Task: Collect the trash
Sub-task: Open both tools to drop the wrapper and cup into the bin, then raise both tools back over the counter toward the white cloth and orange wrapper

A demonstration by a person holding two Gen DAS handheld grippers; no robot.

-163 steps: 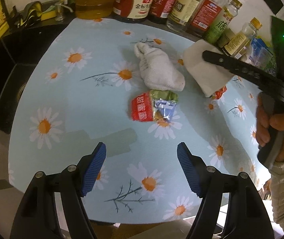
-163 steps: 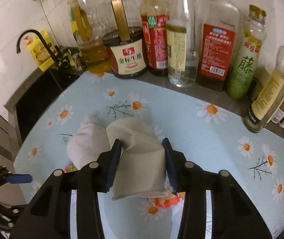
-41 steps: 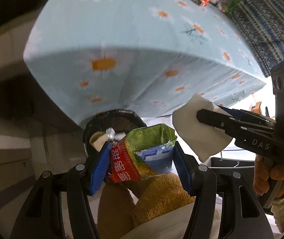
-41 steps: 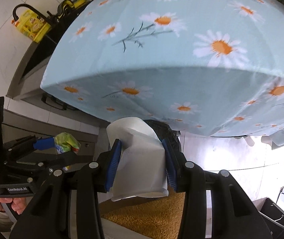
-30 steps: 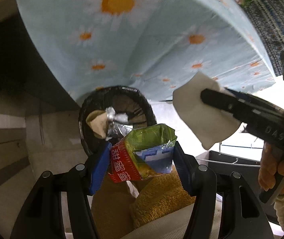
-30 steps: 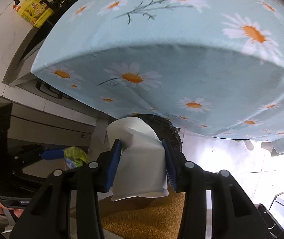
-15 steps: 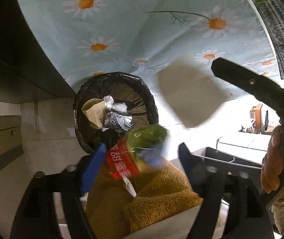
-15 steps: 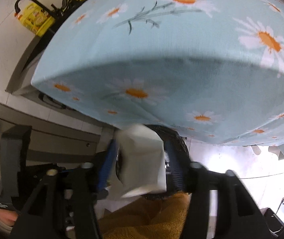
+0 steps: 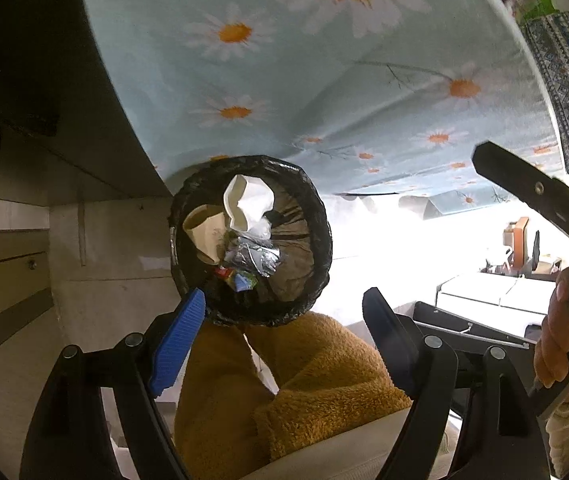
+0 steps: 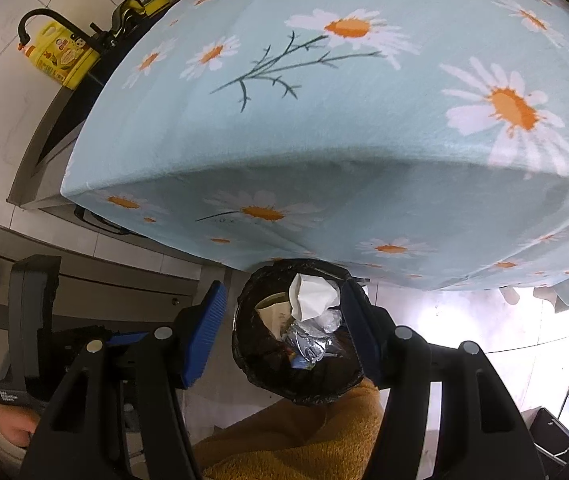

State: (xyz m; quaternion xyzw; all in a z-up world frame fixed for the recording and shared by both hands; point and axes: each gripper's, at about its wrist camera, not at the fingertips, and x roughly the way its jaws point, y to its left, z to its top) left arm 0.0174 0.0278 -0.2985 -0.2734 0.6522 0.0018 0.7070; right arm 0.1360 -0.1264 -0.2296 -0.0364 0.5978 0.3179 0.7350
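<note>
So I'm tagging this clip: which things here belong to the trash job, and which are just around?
Job:
- black-lined bin
- white paper in it
- snack wrapper in it
- left gripper, open and empty
- right gripper, open and empty

Just around:
- daisy tablecloth
- yellow bottle
- black tap

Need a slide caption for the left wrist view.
Open left tongs above black-lined bin holding white paper.

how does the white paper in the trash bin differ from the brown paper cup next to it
The white paper is crumpled and bright; the brown cup keeps its round shape, its open mouth showing. The paper lies on top of the pile, by the bin's far wall; the cup leans at the left wall, partly tucked under the paper. Both are inside the black-lined bin.
</note>
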